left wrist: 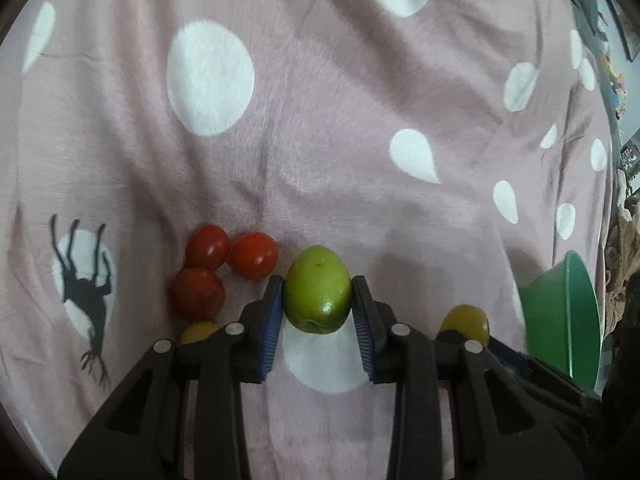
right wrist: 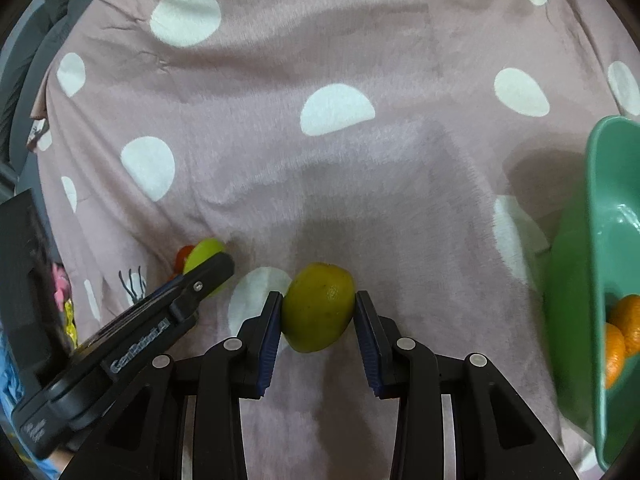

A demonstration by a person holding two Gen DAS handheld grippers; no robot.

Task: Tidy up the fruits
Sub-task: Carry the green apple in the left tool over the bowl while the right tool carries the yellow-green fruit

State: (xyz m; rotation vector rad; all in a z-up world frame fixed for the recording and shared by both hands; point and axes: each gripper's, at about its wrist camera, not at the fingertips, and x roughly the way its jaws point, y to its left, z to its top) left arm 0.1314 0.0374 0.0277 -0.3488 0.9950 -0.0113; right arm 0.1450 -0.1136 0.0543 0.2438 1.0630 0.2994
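My left gripper (left wrist: 318,300) is shut on a green fruit (left wrist: 317,288) just above the pink dotted blanket (left wrist: 320,120). Three red tomatoes (left wrist: 224,268) lie in a cluster just left of it, with a small yellow-green fruit (left wrist: 198,331) partly hidden behind my left finger. My right gripper (right wrist: 318,316) is shut on a yellow-green fruit (right wrist: 319,306); that fruit also shows in the left wrist view (left wrist: 466,322). The left gripper (right wrist: 192,288) with its green fruit (right wrist: 204,256) shows at the left of the right wrist view.
A green bowl (right wrist: 600,200) stands at the right with oranges (right wrist: 620,332) inside; it shows in the left wrist view (left wrist: 568,312) too. The blanket has white dots and a black deer print (left wrist: 86,288). Clutter lies beyond the blanket's far right edge.
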